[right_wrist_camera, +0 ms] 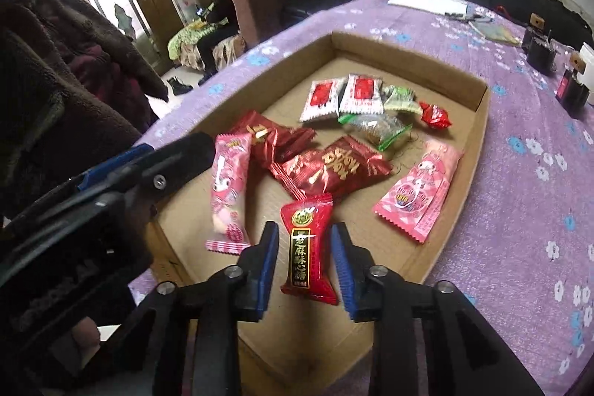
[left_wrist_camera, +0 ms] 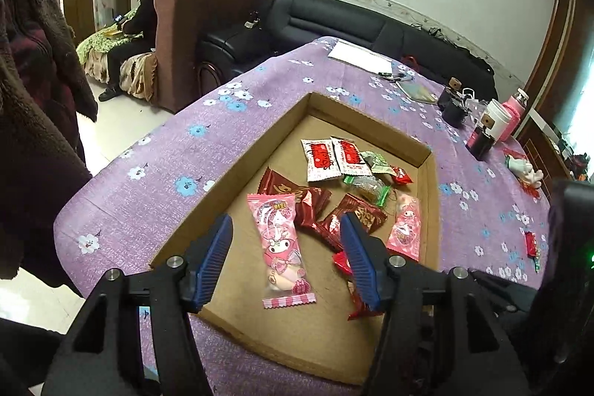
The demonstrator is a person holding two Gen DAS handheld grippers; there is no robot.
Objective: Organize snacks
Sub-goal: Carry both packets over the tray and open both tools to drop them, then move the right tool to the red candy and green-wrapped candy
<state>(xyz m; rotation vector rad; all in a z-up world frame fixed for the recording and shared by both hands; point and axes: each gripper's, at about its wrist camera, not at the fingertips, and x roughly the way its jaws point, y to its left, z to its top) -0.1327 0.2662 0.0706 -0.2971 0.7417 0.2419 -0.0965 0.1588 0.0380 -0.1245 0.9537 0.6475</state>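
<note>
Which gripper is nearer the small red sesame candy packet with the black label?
Right. The right gripper straddles the red sesame candy packet; the left gripper sits beside it, over the long pink packet.

We see bare floor in the far-left corner of the shallow brown cardboard tray [left_wrist_camera: 260, 151], so there a gripper could pass. Its near-left strip is partly blocked by the long pink cartoon-printed packet [left_wrist_camera: 282, 247]. The dark red foil packets [right_wrist_camera: 326, 166] crowd the middle, and the two white-and-red sachets [left_wrist_camera: 334, 158] lie beyond. Low cardboard walls ring everything. Outside, the purple flowered tablecloth [left_wrist_camera: 156, 173] lies open on the left; black and pink containers [left_wrist_camera: 482, 125] crowd the far right.
</note>
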